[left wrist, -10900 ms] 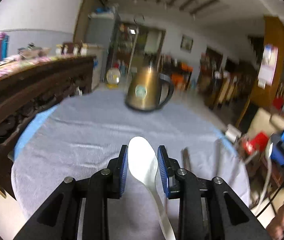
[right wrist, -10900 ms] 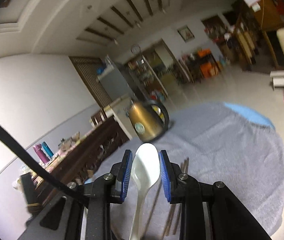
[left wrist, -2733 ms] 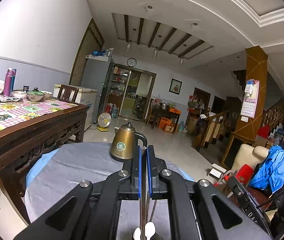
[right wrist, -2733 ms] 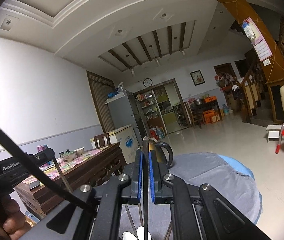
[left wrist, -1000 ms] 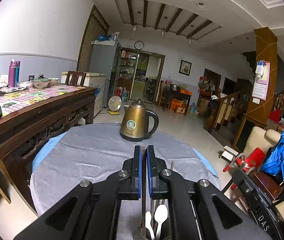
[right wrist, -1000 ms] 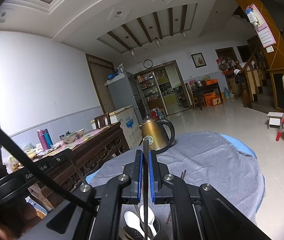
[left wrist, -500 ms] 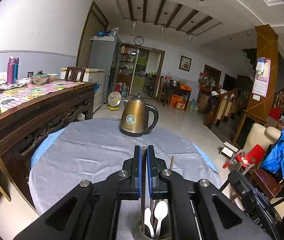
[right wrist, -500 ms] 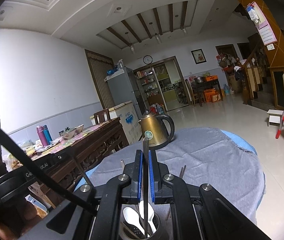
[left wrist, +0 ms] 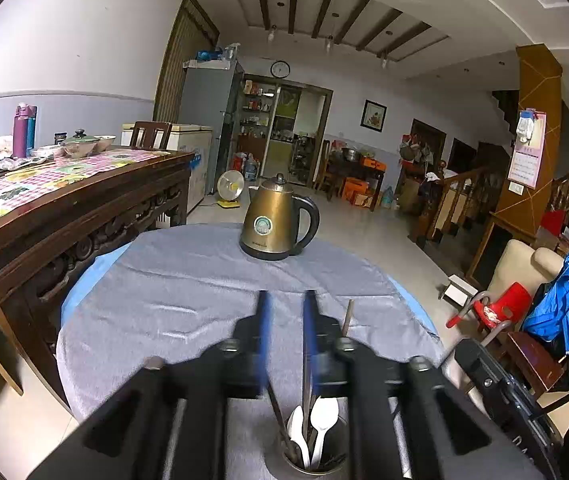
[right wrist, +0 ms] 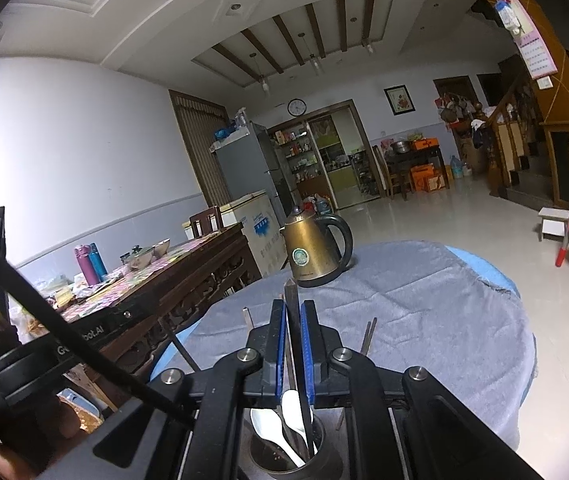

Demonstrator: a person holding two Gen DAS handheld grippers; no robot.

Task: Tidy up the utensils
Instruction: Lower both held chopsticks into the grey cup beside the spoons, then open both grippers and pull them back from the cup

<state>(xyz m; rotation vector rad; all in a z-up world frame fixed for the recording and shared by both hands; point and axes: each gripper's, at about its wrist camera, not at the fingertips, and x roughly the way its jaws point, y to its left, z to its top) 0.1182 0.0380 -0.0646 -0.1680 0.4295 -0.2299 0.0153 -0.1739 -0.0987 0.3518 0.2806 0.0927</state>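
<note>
A dark round utensil holder [left wrist: 309, 467] stands on the grey cloth below both grippers, with two white spoons [left wrist: 322, 414] and dark chopsticks in it. My left gripper [left wrist: 286, 300] is open right above it, motion-blurred; a chopstick [left wrist: 305, 392] stands free in the holder beside its right finger. My right gripper [right wrist: 293, 308] is shut on a dark chopstick [right wrist: 293, 320] whose lower end reaches into the holder [right wrist: 284, 458] next to the spoons [right wrist: 290, 410]. More chopsticks [right wrist: 368, 336] lie on the cloth.
A brass kettle [left wrist: 272, 222] stands at the far side of the round table [left wrist: 164, 280]. A carved wooden table [left wrist: 64, 208] with dishes is at the left. Red chair [left wrist: 496, 306] and blue jacket are at the right.
My left gripper has opened and let go of its chopstick, which now stands in the holder. My right gripper has sunk slightly with its chopstick.
</note>
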